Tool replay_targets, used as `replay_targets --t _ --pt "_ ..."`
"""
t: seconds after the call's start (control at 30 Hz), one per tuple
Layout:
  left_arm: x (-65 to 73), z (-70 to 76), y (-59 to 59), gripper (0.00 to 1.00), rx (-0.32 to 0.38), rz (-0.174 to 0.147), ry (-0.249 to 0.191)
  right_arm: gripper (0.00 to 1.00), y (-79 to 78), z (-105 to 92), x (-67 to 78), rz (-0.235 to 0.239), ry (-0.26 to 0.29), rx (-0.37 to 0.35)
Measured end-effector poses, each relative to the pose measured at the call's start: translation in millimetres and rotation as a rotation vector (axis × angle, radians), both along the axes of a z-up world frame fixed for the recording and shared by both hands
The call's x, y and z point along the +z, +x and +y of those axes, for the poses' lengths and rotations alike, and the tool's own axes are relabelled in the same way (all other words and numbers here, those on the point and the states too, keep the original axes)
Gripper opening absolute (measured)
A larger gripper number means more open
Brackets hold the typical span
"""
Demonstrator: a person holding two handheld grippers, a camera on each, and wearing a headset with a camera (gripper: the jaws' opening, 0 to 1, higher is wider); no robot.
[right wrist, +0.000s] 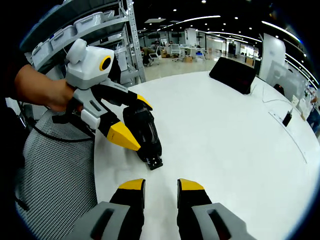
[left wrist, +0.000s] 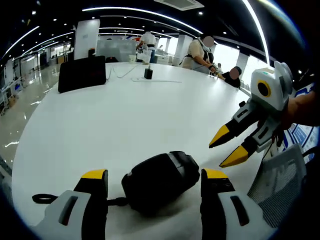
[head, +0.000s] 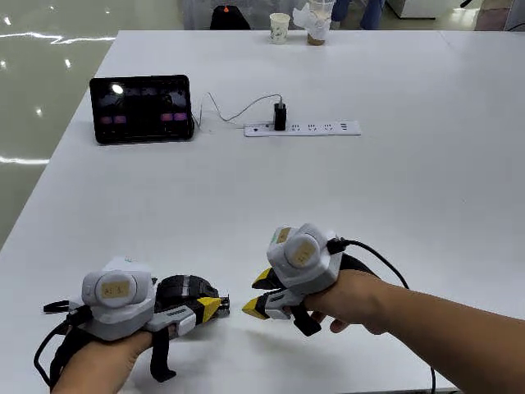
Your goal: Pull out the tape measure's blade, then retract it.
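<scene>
Close to the near edge of the white tabletop [head: 369, 197], the left gripper [left wrist: 155, 175] is sitting low with its fingers spread wide. They are straddling the black tape measure [right wrist: 144, 131], which is resting on the tabletop. A sliver of white is showing along each side of the case, so the fingers are not clamping it. The right gripper [right wrist: 161, 187] is being held just beside it, fingers parted a little and gripping nothing, tips aiming at the tape measure's hook end. A grey mesh chair [right wrist: 55, 165] is standing off the near edge. Beyond the grippers a broad bare stretch of tabletop is lying open. Farther on, a dark tablet [head: 139, 108] is leaning near the left edge, and a white power strip [head: 303, 128] is lying mid-table. Two paper cups [head: 280, 27] are standing at the far edge.
</scene>
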State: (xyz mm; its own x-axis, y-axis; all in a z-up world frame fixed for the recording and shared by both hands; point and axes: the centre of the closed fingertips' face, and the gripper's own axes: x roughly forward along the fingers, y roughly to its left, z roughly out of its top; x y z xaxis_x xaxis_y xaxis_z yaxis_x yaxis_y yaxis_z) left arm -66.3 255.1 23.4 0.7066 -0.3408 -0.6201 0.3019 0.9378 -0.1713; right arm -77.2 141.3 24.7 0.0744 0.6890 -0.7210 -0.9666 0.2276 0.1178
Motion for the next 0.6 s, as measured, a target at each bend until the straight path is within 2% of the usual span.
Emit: replay_targets --t 0.13,0.17,0.2,0.3,0.4,0.53,0.57,0.6 --pt "1.4 1.8 -4.0 0.76 -0.042 0.009 0.0 0.24 2.5 -14.7 6.9 -0.008 0.019 -0.031" --pt "2.6 2.0 -4.2 0.79 -0.043 0.011 -0.013 0.25 3.6 -18.0 8.5 -0.011 0.023 -0.036" --pt "5.8 0.1 -4.8 0.83 -0.05 0.014 -0.044 0.25 5.5 -23.2 11.5 -0.016 0.03 -0.046" --pt "11.0 2.7 -5.0 0.92 -0.08 0.002 -0.037 0.27 10.5 -36.5 19.6 -0.028 0.047 -0.072" --pt "18.2 6.4 -4.7 0.99 -0.083 -0.003 -0.064 0.28 14.5 -52.0 24.1 -0.033 0.054 -0.096" --pt "25.8 8.9 -7.9 0.99 -0.122 -0.018 -0.063 0.3 20.9 -77.5 23.1 -0.044 0.039 -0.131" --pt "27.0 9.5 -9.1 0.99 -0.126 -0.015 -0.07 0.31 22.2 -82.4 23.5 -0.04 0.042 -0.143" --pt "28.9 7.9 -11.3 0.99 -0.142 -0.01 -0.097 0.31 23.3 -88.4 24.1 -0.041 0.047 -0.151"
